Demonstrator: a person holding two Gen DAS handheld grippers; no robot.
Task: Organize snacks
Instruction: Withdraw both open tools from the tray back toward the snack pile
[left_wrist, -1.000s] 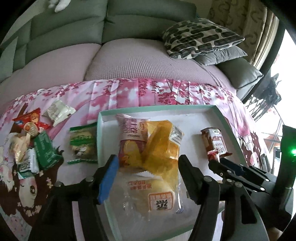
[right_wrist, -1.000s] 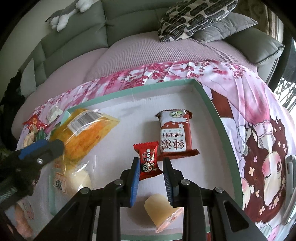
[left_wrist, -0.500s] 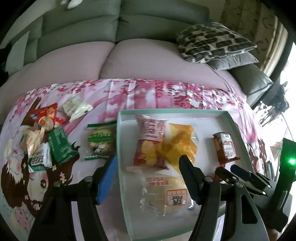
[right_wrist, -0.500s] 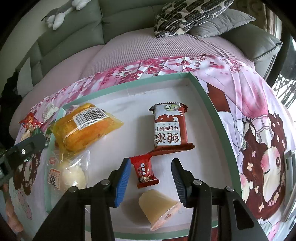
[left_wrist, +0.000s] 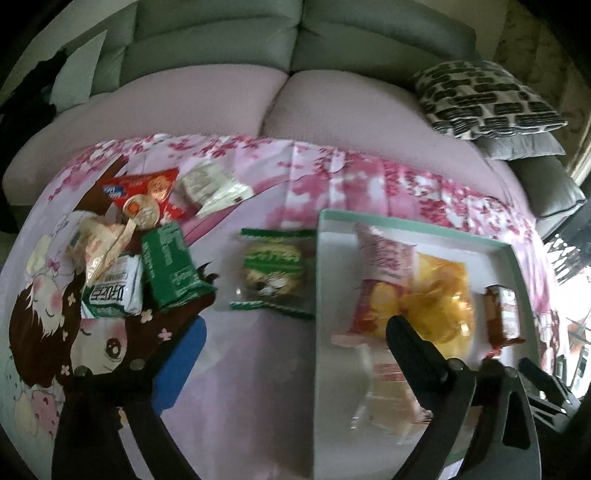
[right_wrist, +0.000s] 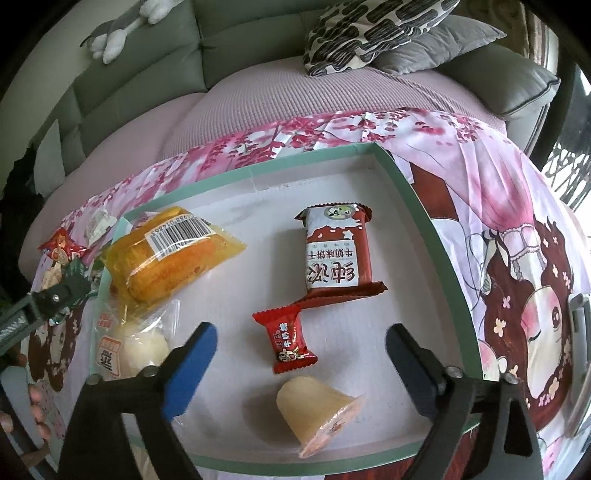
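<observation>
A white tray with a mint-green rim (right_wrist: 424, 206) lies on the pink cartoon cloth. On its floor are a small red candy (right_wrist: 286, 339), a jelly cup (right_wrist: 314, 410), a brown-red biscuit pack (right_wrist: 334, 254), a yellow cake packet (right_wrist: 166, 254) and a clear bun packet (right_wrist: 136, 347). My right gripper (right_wrist: 301, 329) is opening wide; the red candy lies loose between its jaws, untouched. My left gripper (left_wrist: 297, 325) is also opening, straddling the tray's left rim (left_wrist: 317, 295) with nothing held. A green-wrapped cookie packet (left_wrist: 271, 273) lies just beyond it on the cloth.
Several loose snacks are piled on the cloth at the left: a green packet (left_wrist: 170, 266), a white-green one (left_wrist: 112, 291), a red one (left_wrist: 140, 186). A sofa with a patterned cushion (left_wrist: 487, 99) stands behind. The other gripper (left_wrist: 535, 387) shows at lower right.
The right jaws went from nearly shut at the red candy to wide apart, leaving it on the tray. The left gripper swung left off the tray's packets and widened.
</observation>
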